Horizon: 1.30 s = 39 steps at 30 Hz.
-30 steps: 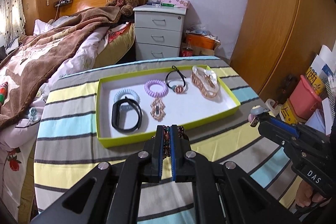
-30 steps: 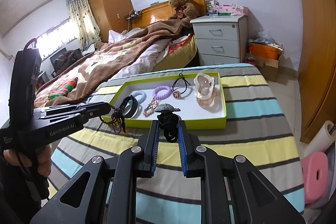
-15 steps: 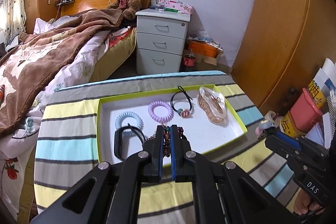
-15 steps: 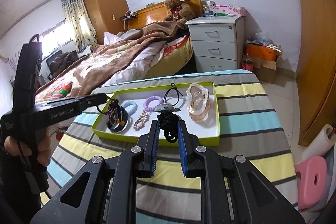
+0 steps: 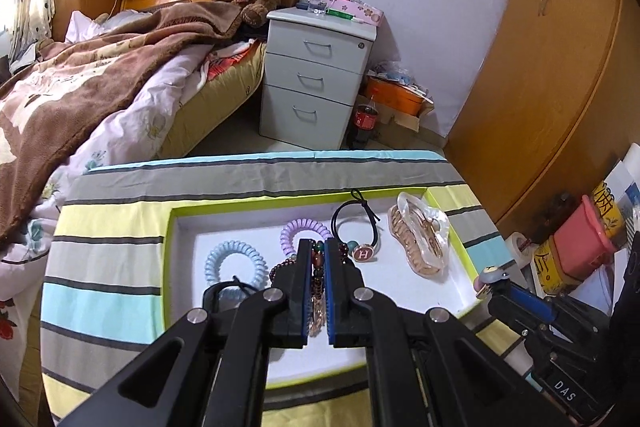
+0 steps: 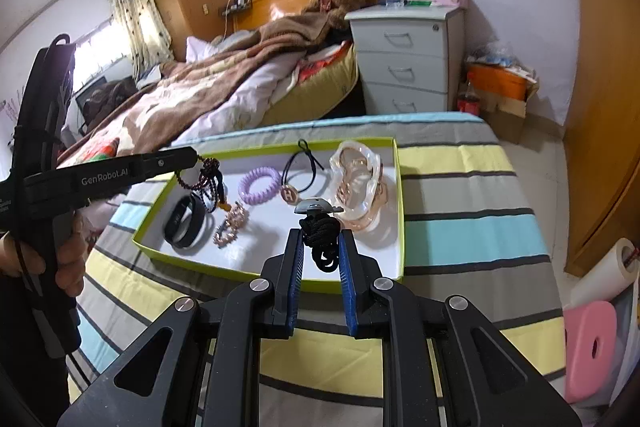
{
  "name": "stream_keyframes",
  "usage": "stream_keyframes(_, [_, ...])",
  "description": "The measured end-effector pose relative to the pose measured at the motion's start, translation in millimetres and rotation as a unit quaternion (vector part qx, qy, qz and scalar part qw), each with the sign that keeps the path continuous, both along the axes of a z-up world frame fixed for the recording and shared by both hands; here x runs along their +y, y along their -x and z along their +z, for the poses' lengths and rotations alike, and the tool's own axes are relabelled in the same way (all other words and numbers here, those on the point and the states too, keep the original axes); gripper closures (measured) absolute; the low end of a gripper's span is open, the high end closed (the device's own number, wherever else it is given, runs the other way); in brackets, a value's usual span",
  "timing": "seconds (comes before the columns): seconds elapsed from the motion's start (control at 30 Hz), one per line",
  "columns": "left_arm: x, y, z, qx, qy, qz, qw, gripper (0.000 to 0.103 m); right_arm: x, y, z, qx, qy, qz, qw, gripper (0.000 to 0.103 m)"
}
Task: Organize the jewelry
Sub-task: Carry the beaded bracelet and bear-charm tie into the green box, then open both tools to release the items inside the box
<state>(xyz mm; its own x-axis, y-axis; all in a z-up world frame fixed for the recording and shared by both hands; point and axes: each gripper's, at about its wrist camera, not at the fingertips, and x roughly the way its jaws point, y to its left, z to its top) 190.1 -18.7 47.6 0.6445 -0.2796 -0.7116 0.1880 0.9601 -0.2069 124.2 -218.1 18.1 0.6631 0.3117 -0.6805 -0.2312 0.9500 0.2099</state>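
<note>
Striped tablecloth [image 6: 460, 227] (bedroom) bears a green-rimmed tray [image 6: 400, 227].

surface: striped tablecloth [image 6: 460, 195] | on it: green-rimmed tray [image 6: 400, 227], holding jewelry

Bead bracelet [image 5: 318, 259] now over tray [image 5: 170, 267]

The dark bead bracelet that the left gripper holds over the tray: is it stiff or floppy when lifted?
Probably floppy: the bead bracelet droops in loose loops below the left gripper. It may swing and snag the black wristband under it.
</note>
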Motion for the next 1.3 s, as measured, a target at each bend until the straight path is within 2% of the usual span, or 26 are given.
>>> stream_keyframes(0.63, [-8.6, -20.3, -28.6, 0.032, -0.012, 0.01, 0.9994, 0.097, 3.9, -31.5, -27.9, 0.056, 0.032, 0.053, 0.997, 0.085])
stream_keyframes(1.0, [-12.5, -21.4, -40.5, 0.047, -0.022, 0.006, 0.9986, 0.097, 9.6, -42.7, -34.8, 0.08, 0.06, 0.073, 0.992, 0.085])
stream_keyframes(1.3, [-15.3, -21.7, -48.0, 0.059, -0.024, 0.006, 0.998, 0.097, 8.7, -48.7, -35.2, 0.093, 0.062, 0.077, 0.991, 0.085])
